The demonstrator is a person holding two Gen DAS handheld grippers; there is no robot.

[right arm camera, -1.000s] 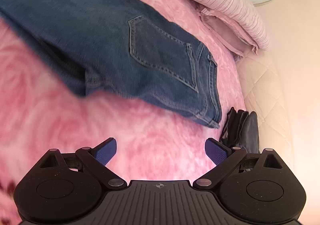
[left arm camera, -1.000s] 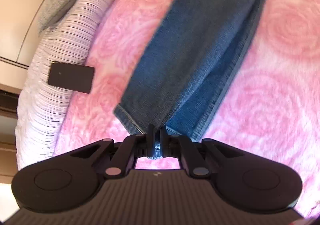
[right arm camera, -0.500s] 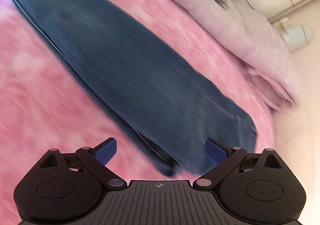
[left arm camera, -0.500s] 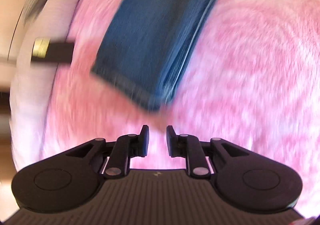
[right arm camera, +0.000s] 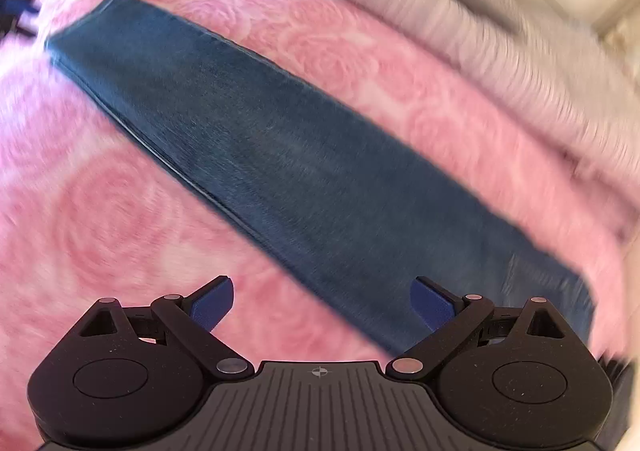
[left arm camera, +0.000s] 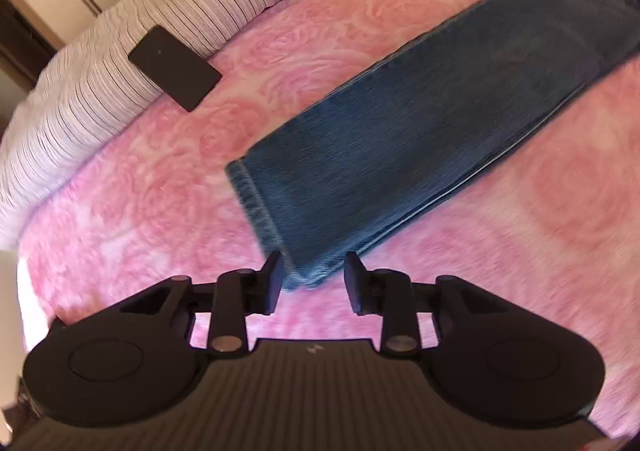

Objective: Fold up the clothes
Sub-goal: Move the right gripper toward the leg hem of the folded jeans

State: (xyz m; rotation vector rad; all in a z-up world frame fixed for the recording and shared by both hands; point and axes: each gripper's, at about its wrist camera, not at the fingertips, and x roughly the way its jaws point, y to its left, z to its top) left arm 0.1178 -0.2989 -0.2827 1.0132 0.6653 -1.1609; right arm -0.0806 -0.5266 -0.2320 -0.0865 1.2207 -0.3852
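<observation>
The jeans (left arm camera: 420, 139) are lying as one long doubled strip on the pink blanket (left arm camera: 120, 219). The left gripper (left arm camera: 314, 283) is hovering with jaws spread, the hem corner just ahead between them; the right gripper (right arm camera: 322, 309) is gaping wide over the strip's near edge. Closing on one layer only risks peeling the stacked legs apart, and a shallow bite could let the denim slip.
</observation>
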